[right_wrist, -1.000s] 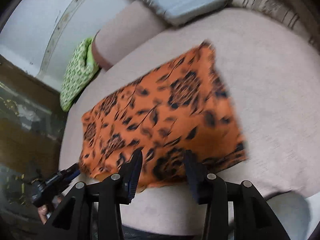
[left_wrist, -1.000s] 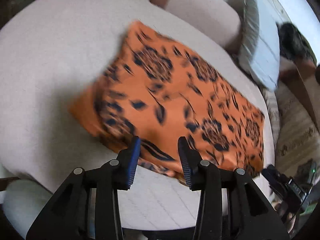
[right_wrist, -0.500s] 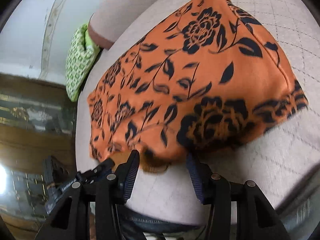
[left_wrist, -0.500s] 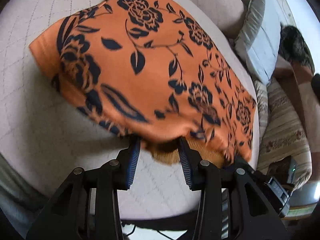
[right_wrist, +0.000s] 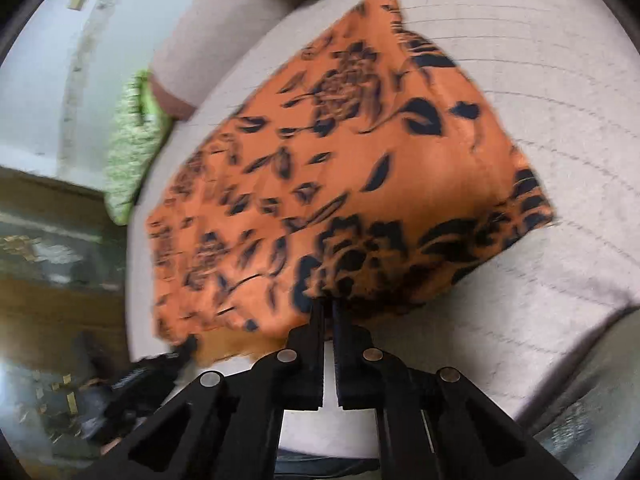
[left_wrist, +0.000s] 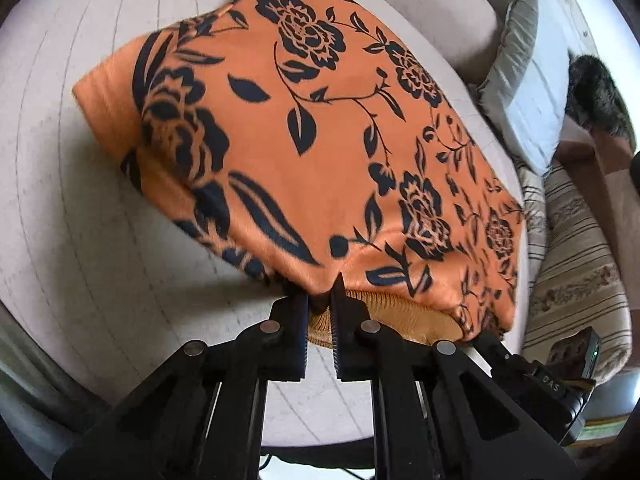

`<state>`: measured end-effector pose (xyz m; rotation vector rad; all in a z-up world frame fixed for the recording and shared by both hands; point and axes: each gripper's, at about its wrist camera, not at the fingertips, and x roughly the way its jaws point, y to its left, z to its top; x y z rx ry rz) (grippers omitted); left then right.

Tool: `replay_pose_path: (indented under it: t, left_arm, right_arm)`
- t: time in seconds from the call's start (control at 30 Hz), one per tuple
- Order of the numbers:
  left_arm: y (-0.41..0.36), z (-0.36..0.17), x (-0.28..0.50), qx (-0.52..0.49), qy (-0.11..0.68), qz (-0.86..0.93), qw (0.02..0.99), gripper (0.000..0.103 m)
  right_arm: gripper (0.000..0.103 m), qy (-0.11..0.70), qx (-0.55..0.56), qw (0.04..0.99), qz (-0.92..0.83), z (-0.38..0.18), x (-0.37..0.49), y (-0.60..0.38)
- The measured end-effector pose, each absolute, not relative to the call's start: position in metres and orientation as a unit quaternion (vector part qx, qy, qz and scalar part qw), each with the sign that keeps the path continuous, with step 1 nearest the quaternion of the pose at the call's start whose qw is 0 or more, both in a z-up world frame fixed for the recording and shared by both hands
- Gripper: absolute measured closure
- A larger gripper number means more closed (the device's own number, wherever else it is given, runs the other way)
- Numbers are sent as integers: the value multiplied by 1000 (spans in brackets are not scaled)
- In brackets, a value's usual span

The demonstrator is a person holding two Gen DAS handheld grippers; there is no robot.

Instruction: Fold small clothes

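Note:
An orange garment with a black flower print [left_wrist: 320, 152] lies spread on a light quilted cushion [left_wrist: 80, 240]. My left gripper [left_wrist: 320, 300] is shut on the garment's near edge, where the plain orange inner side shows. In the right wrist view the same garment [right_wrist: 340, 184] fills the middle. My right gripper [right_wrist: 328, 312] is shut on its near edge further along. The other gripper's black body shows at the lower right of the left wrist view [left_wrist: 532, 380] and at the lower left of the right wrist view [right_wrist: 140, 380].
A grey-blue pillow [left_wrist: 524, 92] and a beige bolster [left_wrist: 432, 4] lie behind the garment. A striped sofa seat [left_wrist: 576, 264] is at the right. A green patterned cushion [right_wrist: 132, 156] lies at the left in the right wrist view.
Both grippers moved down to the garment's near edge and closed on it. Half a second ago both stood open around that edge.

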<state>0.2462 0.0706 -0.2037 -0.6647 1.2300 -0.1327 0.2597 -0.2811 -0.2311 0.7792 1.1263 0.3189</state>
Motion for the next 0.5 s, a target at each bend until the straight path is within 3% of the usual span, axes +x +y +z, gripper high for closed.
replay_pose_path:
  t: [0.07,0.13,0.17,0.2,0.23,0.37,0.43,0.5]
  left_arm:
    - [72,-203,244,-310,570,-65,758,90]
    - [74,-203,243,-319,573,-68,752,85]
    - [74,-203,243,-323,573,-66,750,83]
    - [75,-202,243,-329,572,-65,749,83]
    - [75,-202,243,-330,572,-66,748,83]
    - [72,-202,247,-326,578,-64,746,83]
    - [70,-203,249,-326,581,-63,743,83]
    - [67,-203,252,-322,585,-58,742,83]
  right_arm:
    - [97,502,350,776,154,-220,253,-279]
    - [71,503,354,772,161,-219,253,-274]
    - [47,496,364,769,171,-220,253,-272]
    - [34,488,373,767,185,-221,254,-269]
    - [29,498,363,764,190,-222,257,-262]
    - [28,529,354,746,195,-233,272,-243]
    - [37,543,376,729,182,-244,278,-241]
    - [53,553,382,719,176,-254,286,-237]
